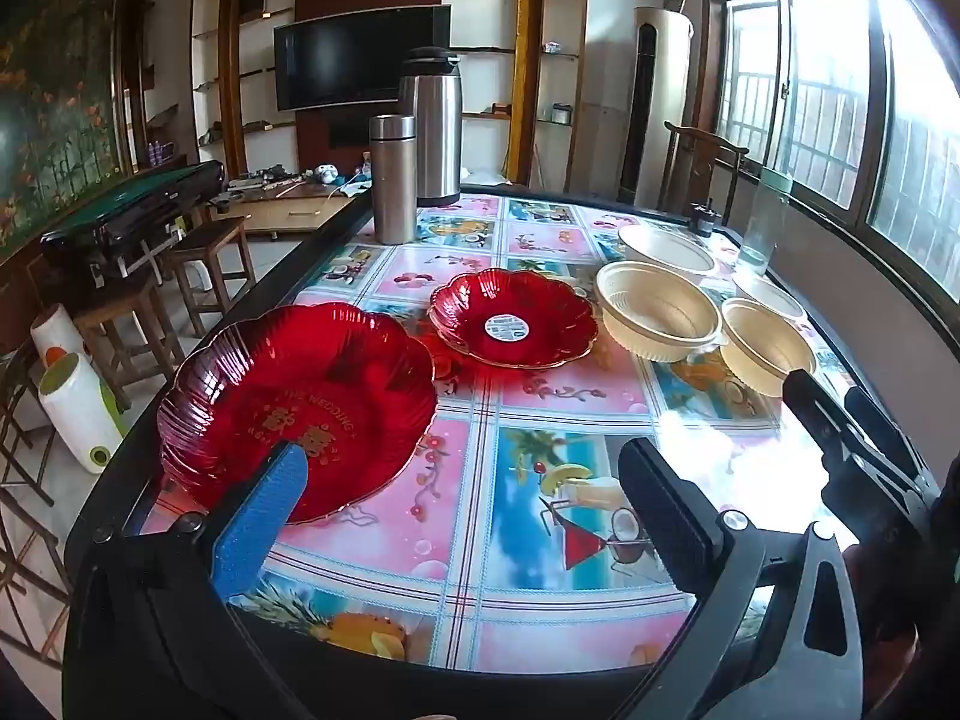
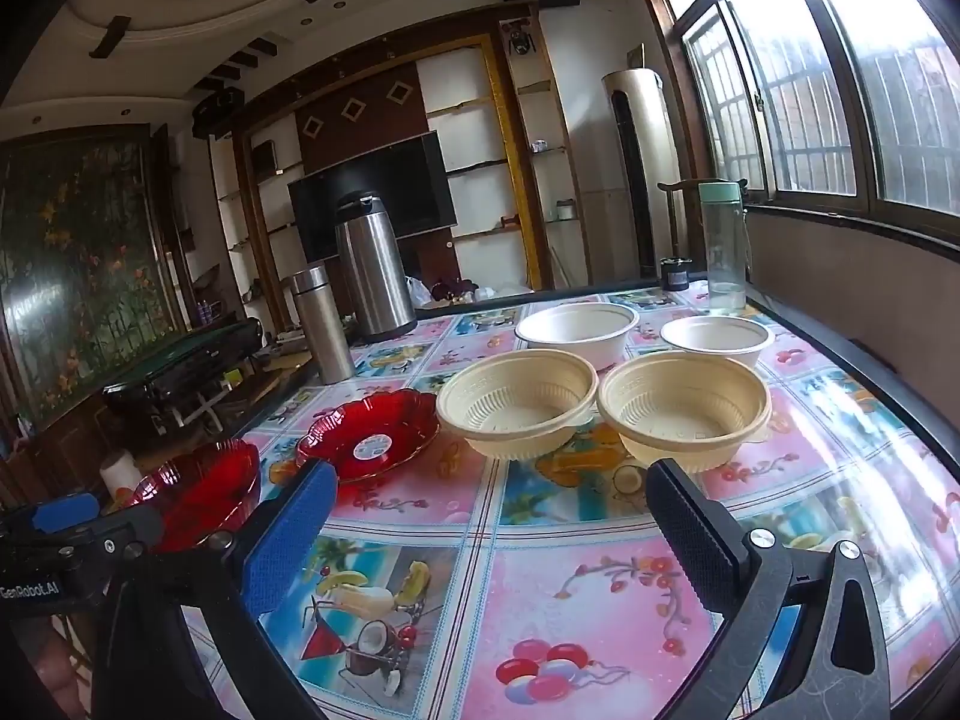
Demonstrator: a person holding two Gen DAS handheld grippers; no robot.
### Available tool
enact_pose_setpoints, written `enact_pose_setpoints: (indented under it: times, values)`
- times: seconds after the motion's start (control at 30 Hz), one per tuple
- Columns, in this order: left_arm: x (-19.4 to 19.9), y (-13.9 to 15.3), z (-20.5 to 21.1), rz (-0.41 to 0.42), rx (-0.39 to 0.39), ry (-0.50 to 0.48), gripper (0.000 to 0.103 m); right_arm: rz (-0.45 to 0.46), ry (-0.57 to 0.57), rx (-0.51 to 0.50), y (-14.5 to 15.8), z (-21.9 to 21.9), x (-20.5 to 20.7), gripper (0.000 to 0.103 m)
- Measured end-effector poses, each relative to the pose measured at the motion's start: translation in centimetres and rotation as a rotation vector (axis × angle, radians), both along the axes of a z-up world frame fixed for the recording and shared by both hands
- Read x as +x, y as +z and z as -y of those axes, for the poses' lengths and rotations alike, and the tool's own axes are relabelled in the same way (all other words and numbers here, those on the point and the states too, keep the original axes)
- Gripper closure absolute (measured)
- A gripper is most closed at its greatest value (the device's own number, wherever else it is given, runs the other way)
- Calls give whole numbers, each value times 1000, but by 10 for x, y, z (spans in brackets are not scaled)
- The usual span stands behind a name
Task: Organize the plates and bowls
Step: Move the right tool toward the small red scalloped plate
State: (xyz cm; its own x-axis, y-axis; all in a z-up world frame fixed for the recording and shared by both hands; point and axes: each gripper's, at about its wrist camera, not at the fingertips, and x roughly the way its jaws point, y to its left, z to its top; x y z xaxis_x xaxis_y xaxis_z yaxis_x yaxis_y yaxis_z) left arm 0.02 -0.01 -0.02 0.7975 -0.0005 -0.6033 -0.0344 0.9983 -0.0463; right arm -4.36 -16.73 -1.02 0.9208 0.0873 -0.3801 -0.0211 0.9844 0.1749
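Fingers of both grippers gape empty; large red plate (image 1: 297,405) lies at eleven o'clock, nearest the left gripper (image 1: 474,516)

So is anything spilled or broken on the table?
No, nothing stands out. The two red plates lie flat, and the four bowls sit upright and apart, not yet stacked. Both flasks and the clear bottle stand straight. No spills or cracks show.

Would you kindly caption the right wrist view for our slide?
Open right hand-held gripper faces four empty bowls and two red plates.
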Motion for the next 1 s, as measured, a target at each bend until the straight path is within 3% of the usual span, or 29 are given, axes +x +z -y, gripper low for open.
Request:
enact_pose_setpoints:
  times: [0.67, 1.0]
  values:
    - [31, -14, -14, -47, 9, 19, 0, -36, 102, 44, 0, -31, 42, 0]
    - [55, -23, -27, -82, 29, 47, 0, -160, 158, 131, -25, -46, 91, 0]
